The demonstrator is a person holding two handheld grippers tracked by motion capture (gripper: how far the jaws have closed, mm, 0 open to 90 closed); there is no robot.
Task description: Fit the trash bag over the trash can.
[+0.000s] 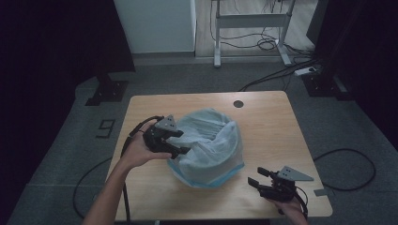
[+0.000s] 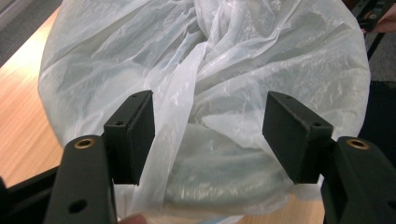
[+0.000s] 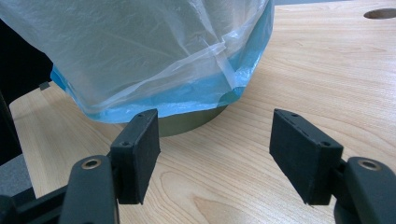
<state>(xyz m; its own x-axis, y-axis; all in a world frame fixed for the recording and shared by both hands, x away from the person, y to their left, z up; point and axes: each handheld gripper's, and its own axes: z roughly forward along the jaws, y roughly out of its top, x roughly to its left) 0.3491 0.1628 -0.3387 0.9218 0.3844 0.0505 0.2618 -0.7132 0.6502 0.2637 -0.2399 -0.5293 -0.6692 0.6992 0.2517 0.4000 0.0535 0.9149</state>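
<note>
While your left gripper (image 1: 180, 149) gapes wide against the bag (image 1: 211, 140), your right gripper (image 1: 257, 178) rests wide apart on the table (image 1: 272, 122).

The high view is dim with black corners, while both gripper views are brighter, sharp, and slightly soft nearest the lens.

The plastic bag (image 1: 209, 140) hides nearly all of the container beneath it; a dark strip of the container's base (image 3: 194, 122) peeks out below the bag's blue hem. The bag's top is cut off by the upper edge in the right gripper view. What lies inside the bag cannot be told.
</note>
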